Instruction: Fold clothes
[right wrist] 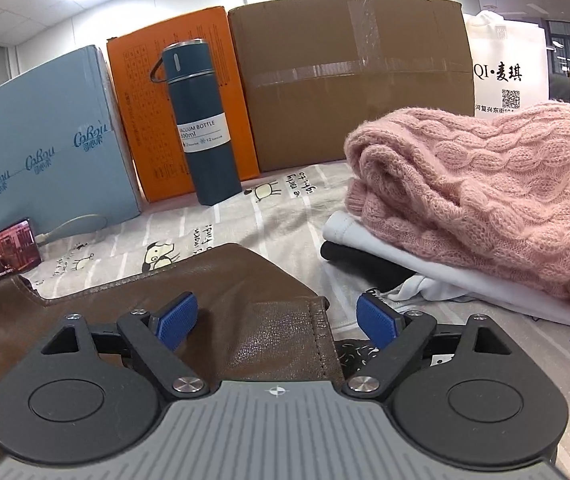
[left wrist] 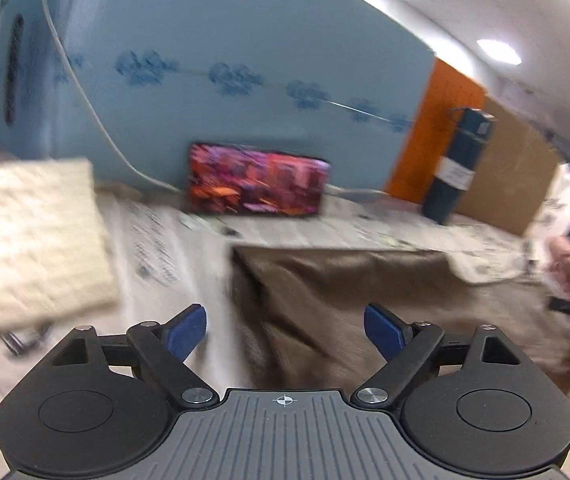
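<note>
A brown leather-like garment (right wrist: 221, 300) lies flat on the printed sheet, and shows blurred in the left wrist view (left wrist: 345, 300). My right gripper (right wrist: 277, 320) is open and empty, hovering over the garment's right edge with its fingers astride it. My left gripper (left wrist: 285, 330) is open and empty above the garment's left part; that view is motion-blurred. A pile of folded clothes with a pink cable-knit sweater (right wrist: 485, 192) on top of white (right wrist: 425, 264) and black pieces sits to the right.
A cream knitted item (left wrist: 29, 240) lies at left. A phone (left wrist: 257, 180) with a lit screen leans on a blue box (right wrist: 37, 152). A dark vacuum bottle (right wrist: 201, 120), an orange box (right wrist: 137, 100), a cardboard box (right wrist: 345, 80) and a white bag (right wrist: 509, 68) line the back.
</note>
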Available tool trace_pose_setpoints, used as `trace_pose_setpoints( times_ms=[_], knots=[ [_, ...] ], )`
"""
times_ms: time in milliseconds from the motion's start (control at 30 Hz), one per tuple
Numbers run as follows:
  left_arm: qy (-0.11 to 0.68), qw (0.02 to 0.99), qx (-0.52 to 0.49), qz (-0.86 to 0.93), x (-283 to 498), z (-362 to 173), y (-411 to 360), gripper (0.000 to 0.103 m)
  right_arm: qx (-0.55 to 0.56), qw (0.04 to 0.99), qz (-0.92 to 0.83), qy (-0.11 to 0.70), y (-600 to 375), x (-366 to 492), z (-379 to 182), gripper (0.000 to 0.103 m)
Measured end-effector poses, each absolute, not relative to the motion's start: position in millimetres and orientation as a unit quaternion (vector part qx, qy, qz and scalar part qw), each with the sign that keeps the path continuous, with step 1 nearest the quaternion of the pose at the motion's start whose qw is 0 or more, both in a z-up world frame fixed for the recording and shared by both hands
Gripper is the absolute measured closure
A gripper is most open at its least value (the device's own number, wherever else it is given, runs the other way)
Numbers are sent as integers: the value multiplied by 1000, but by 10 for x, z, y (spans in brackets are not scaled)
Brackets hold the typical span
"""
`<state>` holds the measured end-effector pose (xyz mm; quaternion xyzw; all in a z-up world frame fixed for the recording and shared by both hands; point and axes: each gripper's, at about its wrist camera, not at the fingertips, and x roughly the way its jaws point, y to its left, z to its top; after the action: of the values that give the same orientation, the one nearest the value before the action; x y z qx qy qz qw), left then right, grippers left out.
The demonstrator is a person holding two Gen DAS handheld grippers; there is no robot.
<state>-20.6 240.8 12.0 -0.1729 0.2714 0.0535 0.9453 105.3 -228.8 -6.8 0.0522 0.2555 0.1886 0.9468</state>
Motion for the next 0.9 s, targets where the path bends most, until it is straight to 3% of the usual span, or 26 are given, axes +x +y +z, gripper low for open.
trace_pose_setpoints(
  times_ms=[167,600,733,900],
  knots=[
    [291,940,-167,58,-153,85,2269,4,59,940,207,266,-2282,1060,-73,14],
    [282,944,-148,91,-279,121,2226,3,95,942,214,241,-2398,937,18,13],
    [272,948,-135,94,-397,145,2182,3,109,945,206,228,-2490,726,122,3],
    [260,954,-128,75,-514,167,2099,3,151,939,190,244,-2616,466,239,0]
  ],
)
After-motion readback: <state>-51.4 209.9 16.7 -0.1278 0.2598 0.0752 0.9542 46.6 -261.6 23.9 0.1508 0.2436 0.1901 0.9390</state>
